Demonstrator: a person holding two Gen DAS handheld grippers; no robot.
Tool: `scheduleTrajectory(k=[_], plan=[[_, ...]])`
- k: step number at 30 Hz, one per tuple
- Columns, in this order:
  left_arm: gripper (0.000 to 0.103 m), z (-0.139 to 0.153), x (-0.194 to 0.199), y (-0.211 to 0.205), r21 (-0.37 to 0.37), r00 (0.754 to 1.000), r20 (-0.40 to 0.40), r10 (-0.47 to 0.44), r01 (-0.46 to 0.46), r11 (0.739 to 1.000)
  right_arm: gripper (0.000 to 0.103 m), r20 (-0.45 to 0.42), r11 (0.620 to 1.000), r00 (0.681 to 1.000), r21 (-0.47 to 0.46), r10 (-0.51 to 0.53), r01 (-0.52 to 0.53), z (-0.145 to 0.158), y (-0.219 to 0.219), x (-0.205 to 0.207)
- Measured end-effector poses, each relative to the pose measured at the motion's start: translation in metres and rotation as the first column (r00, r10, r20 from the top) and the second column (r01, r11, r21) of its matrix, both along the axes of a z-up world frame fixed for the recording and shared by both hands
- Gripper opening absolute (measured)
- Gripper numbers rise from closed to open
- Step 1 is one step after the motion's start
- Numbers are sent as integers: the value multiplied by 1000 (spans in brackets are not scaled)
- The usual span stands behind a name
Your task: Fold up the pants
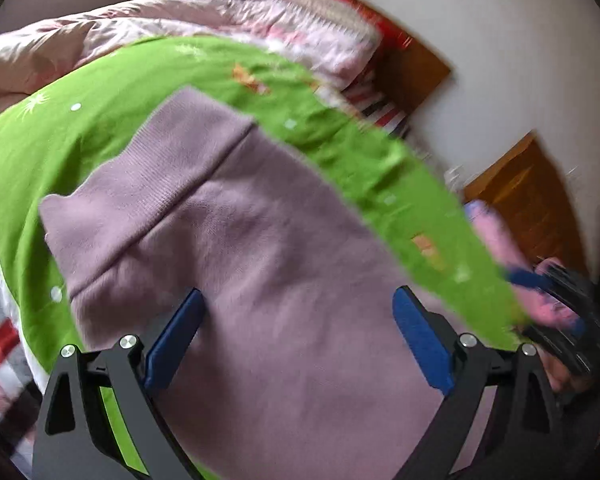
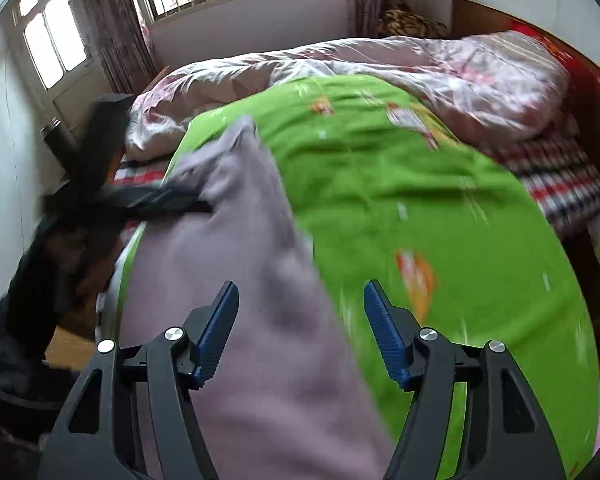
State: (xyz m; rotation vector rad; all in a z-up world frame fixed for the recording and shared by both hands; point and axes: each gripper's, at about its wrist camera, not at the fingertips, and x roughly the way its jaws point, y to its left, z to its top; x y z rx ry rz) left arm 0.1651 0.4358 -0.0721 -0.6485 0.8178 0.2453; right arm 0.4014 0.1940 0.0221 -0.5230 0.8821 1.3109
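Both grippers stood with their jaws released over the pants (image 1: pixel 236 216), and nothing was pinched between the pads. The mauve pants lay flat on the green blanket (image 1: pixel 52 152), with one layer ending in a straight edge across the layer beneath, the ribbed band at the far end. Your left gripper (image 1: pixel 298 340) hung above the near end of the pants; your right gripper (image 2: pixel 300 328) straddled their right edge, where cloth met the green blanket. Motion blur smeared that edge, so whether the layers lined up there was hard to say. To do this step well, you needed to keep both sets of fingers clear of the fabric while pulling away, so the fold was not dragged open. Any next grasp was best taken at the near corners of the pants, both layers together, lifted evenly.
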Motion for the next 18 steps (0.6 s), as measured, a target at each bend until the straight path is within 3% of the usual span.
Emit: scheduleTrajectory(k=[3,6,8,10,12,15,17,18], plan=[[96,-12,9,8,19,999,-38,13,-13,1000,83,-91,999,995,-11,-44,43,-21,-50,-13],[97,-15,12,9,16,999,-39,34,-34,999,83,-88,980,979,-102,-182,173,-56,-94,-10],[97,-14,13,8,24,998,-41,54,-53,998,81,-63,951,950,-70,-304,300,-59,-123,-3],[96,-8,9,7,21,993,-43,112,-111,994,81,-92,910,908,31,-408,413,-45,-154,-2],[96,6,-3,1,2,986,2,165,-165,986,81,-190,902,904,135,-382,410,-32,-171,-15],[97,24,-8,-32,3,994,70,84,-85,996,85,-187,948,948,140,-259,286,-32,-158,-50],[97,21,-1,-56,28,999,36,5,-6,1000,86,-184,964,959,122,-214,238,-40,-149,-61],[98,13,7,-67,68,1000,-22,-16,17,998,88,-169,970,962,79,-213,229,-50,-143,-63]])
